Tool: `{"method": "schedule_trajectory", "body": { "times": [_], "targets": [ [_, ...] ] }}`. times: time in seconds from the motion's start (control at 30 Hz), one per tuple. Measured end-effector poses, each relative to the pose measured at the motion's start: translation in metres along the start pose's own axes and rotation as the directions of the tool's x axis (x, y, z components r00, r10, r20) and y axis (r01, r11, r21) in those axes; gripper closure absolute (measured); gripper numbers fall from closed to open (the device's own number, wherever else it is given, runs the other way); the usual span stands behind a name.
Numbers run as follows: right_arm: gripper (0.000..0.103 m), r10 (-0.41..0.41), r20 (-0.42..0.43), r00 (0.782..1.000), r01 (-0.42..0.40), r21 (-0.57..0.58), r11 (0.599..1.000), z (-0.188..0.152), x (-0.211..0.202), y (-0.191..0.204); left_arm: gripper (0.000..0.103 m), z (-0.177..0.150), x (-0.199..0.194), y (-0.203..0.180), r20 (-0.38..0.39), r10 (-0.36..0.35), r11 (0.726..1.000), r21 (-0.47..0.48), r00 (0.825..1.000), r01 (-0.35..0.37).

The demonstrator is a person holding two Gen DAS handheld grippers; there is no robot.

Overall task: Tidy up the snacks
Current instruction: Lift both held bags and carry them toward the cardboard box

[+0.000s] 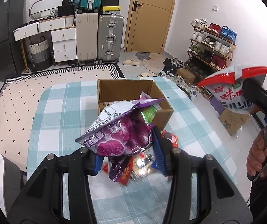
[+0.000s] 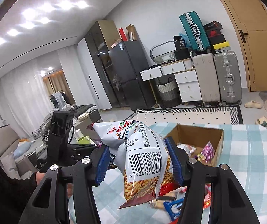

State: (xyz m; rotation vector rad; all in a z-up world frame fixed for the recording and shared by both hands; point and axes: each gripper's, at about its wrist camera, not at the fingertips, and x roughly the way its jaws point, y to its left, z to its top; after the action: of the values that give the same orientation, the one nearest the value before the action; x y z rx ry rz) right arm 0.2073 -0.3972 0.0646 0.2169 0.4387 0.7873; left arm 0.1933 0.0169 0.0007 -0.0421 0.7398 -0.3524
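My left gripper (image 1: 127,149) is shut on a purple snack bag (image 1: 118,130) and holds it above the table, just in front of an open cardboard box (image 1: 163,115). My right gripper (image 2: 139,160) is shut on a white snack bag with a barcode (image 2: 144,156) and holds it up; that bag also shows in the left wrist view (image 1: 228,93) at the right, above the table edge. The box (image 2: 195,132) holds a few small packets (image 2: 207,152). A pile of loose snacks (image 1: 142,164) lies on the checked tablecloth under the purple bag.
The table has a blue and white checked cloth (image 1: 59,112). Loose snacks (image 2: 172,205) lie beneath the right gripper. Suitcases (image 1: 100,37), drawers (image 1: 63,43), a shoe rack (image 1: 211,43) and a door (image 1: 152,16) stand beyond the table. A cardboard box (image 1: 232,121) sits on the floor at right.
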Motion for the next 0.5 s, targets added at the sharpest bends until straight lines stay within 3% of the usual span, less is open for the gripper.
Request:
{"method": "schedule_trajectory", "body": {
  "times": [0.5],
  "targets": [
    [0.046, -0.001, -0.021, 1.000, 0.002, 0.054, 0.999, 0.063, 0.052, -0.053, 0.060, 0.096, 0.053, 0.008, -0.015, -0.018, 1.000, 0.006, 1.000, 0.018]
  ]
}}
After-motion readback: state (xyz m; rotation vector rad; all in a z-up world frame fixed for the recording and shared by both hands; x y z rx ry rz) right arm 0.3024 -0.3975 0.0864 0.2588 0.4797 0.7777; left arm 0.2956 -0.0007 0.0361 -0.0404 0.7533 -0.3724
